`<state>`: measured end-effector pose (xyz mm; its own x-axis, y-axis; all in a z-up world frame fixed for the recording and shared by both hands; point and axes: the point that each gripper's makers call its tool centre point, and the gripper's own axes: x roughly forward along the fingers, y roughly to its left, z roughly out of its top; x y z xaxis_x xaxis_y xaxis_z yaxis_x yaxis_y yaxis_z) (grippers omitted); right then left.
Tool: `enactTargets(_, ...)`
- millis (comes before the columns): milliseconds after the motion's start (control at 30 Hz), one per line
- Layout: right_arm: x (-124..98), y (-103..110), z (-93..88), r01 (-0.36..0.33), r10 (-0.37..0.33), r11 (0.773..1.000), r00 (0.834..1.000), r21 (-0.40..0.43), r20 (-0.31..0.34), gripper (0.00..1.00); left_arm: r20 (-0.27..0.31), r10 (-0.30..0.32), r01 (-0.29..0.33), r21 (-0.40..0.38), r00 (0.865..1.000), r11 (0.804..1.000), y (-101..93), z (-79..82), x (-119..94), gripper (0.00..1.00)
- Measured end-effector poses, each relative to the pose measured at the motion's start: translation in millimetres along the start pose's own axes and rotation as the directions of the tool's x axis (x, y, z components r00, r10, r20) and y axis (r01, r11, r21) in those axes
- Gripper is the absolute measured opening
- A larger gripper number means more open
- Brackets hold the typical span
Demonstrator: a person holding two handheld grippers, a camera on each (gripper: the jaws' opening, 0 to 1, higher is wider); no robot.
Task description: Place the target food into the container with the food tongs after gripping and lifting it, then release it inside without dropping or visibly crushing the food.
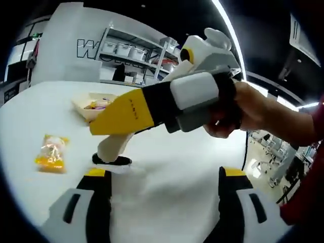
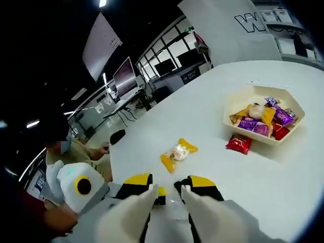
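Left gripper: jaws rise from the bottom of the left gripper view, spread wide, nothing between them. Right gripper: in the right gripper view its jaws stand close, a narrow gap left, nothing seen in it; whether they grip anything, cannot tell. In the left gripper view the right gripper crosses from the right, held in a hand, its tip down at the table. Table: white, wide, matte, takes up most of both views. Room behind: white wall with large black lettering, metal shelving carrying pale bins, long ceiling light strips, desks with monitors, a white hanging panel. A seated person at the table's far edge. Container: cream, angular, shallow, on the table, already holding several wrapped snacks in purple, yellow and red. Red packet lies on the table touching the container's near wall. Yellow packet, clear middle, lies alone on the table between the right gripper and the container, apart from both.
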<state>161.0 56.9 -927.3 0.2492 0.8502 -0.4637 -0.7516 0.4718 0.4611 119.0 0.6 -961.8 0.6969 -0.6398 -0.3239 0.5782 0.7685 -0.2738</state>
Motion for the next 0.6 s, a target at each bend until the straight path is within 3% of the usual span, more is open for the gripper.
enactTargets(133,2.6,-5.7,-5.4,0.032,-0.033,0.998,0.999,-0.053,-0.012,0.22,-0.035,0.053,-0.051,0.049,0.998,0.997,8.3,-8.2,-11.9,0.87)
enactTargets(200,4.5,-16.3,-9.3,0.091,-0.095,0.983,0.995,-0.162,-0.017,0.22,-0.049,0.096,-0.091,0.085,0.994,0.992,14.1,-12.6,-19.4,0.87)
enactTargets(367,12.7,-6.7,-20.1,0.07,-0.077,0.981,0.997,-0.18,-0.03,0.23,-0.06,0.133,-0.126,0.104,0.989,0.987,18.5,-15.8,-28.1,0.88)
enactTargets(600,17.5,0.9,-16.0,0.059,-0.063,0.976,0.998,-0.209,-0.014,0.23,-0.049,0.147,-0.141,0.102,0.988,0.985,21.5,-14.3,-34.0,0.89)
